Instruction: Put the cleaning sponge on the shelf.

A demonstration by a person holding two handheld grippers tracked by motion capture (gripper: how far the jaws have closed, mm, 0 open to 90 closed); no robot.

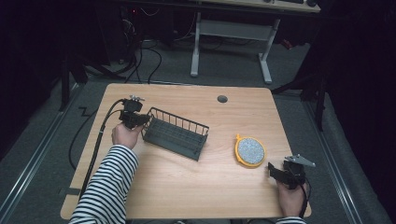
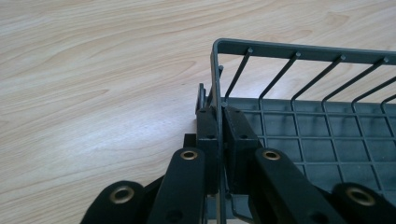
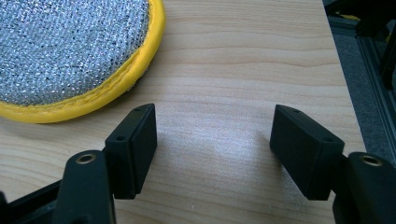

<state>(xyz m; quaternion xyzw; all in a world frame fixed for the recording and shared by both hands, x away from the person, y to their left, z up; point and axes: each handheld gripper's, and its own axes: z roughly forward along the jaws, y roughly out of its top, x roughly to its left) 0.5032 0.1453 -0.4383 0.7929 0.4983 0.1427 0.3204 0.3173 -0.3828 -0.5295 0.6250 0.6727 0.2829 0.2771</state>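
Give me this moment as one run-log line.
left gripper: shut on wire basket corner | right gripper: open, empty, beside round scrub pad | surface: table

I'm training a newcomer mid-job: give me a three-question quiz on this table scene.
1. True or false: the left gripper has its jaws shut on the wire basket's end wall.
2. What lies nearest the right gripper? A) a mug B) the yellow-rimmed scrub pad C) a spoon
3. Fill in: the right gripper's jaws are ____.

Key: 1 true; 2 B; 3 open, with nothing between them.
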